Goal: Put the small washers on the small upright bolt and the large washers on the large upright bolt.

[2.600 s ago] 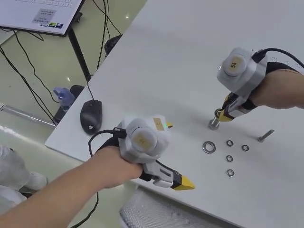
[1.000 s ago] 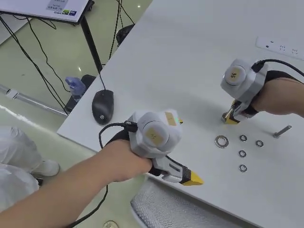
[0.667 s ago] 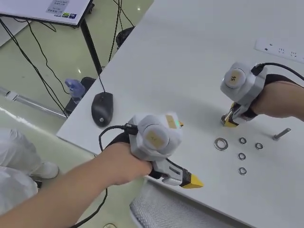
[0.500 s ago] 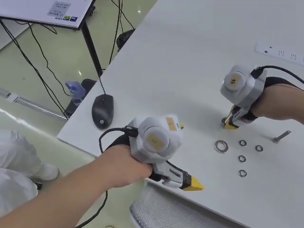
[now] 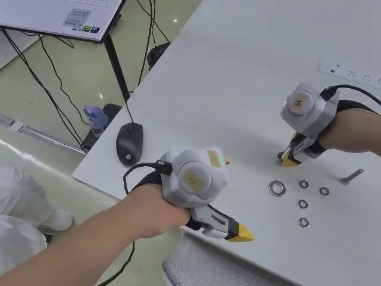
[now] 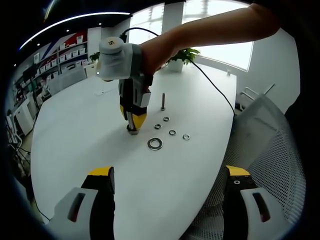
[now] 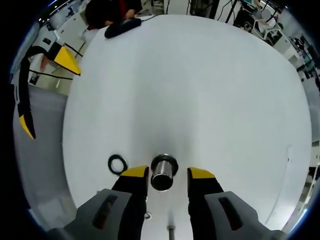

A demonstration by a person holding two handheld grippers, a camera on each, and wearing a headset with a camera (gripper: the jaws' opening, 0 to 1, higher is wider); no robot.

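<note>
Hovering over the near edge of the desk (image 5: pixel 226 89), the left hand-held gripper (image 5: pixel 241 234) is released, its jaws spread wide and holding nothing, probably parked out of the way while the other hand works. Just beyond it, four small washers (image 5: pixel 303 204) lie flat in a loose cluster with the single large washer (image 5: pixel 277 189) to their left, all close to the work and easy to pick. Just past the large washer, the right hand-held gripper (image 7: pixel 168 171) points down at the large bolt (image 7: pixel 164 165), which stands upright on the desk between the jaws. A sliver of desk shows between the bolt and one jaw, so the grip looks let go, the jaws likely flanking it to check that it stands on its own. To the right, the small bolt (image 5: pixel 352 176) lies on its side and would need standing up before any small washer goes on. Far left, a mouse (image 5: pixel 129 143) sits clear of the work.
</note>
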